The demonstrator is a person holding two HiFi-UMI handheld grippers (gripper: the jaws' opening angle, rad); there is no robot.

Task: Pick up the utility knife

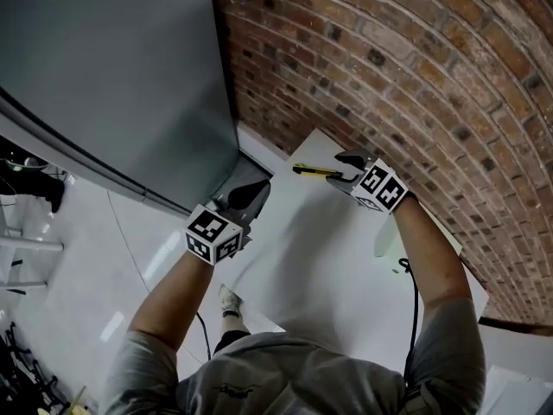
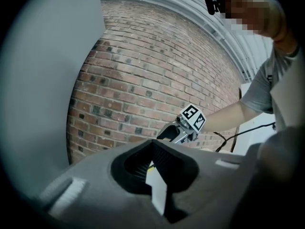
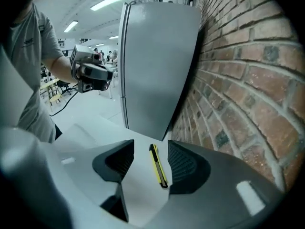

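A yellow and black utility knife (image 1: pixel 314 171) lies flat on the white table (image 1: pixel 328 266), near its far corner by the brick wall. My right gripper (image 1: pixel 347 168) is tilted down just right of the knife's near end. In the right gripper view the knife (image 3: pixel 158 166) lies on the table between the wide-open jaws of the right gripper (image 3: pixel 150 145), closer to the right pad, and neither pad touches it. My left gripper (image 1: pixel 251 195) hovers off the table's left edge with its tips together and nothing in them. The left gripper view looks past the left gripper (image 2: pixel 152 144) at the right gripper (image 2: pixel 167 131).
A tall grey cabinet (image 1: pixel 112 76) stands left of the table, close to the left gripper. The brick wall (image 1: pixel 389 59) runs along the table's far side. A black cable (image 1: pixel 411 294) trails over the table by the right forearm. Pale floor (image 1: pixel 95 258) lies to the left.
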